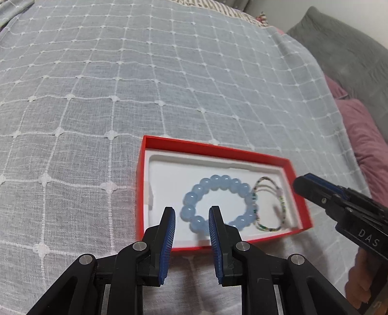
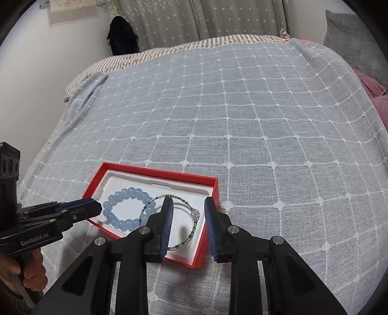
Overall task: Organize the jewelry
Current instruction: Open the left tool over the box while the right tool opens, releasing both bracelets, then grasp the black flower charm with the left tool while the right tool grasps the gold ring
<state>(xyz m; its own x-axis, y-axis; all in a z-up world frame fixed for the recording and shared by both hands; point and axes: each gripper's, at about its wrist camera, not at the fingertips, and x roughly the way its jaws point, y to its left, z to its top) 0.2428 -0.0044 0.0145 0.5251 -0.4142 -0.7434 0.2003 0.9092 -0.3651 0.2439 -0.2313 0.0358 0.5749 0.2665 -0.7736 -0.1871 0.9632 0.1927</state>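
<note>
A red box with a white liner lies on the bed. Inside it lie a light blue bead bracelet and a thin green and clear beaded bracelet, side by side and touching. My left gripper is open and empty, held just above the box's near side over the blue bracelet; it also shows at the left of the right wrist view. My right gripper is open and empty above the thin bracelet; it also shows at the right of the left wrist view.
The bed is covered by a grey-blue spread with a white grid pattern. Pink pillows and a grey cushion lie at the right. A wall, curtains and a dark object stand beyond the far edge.
</note>
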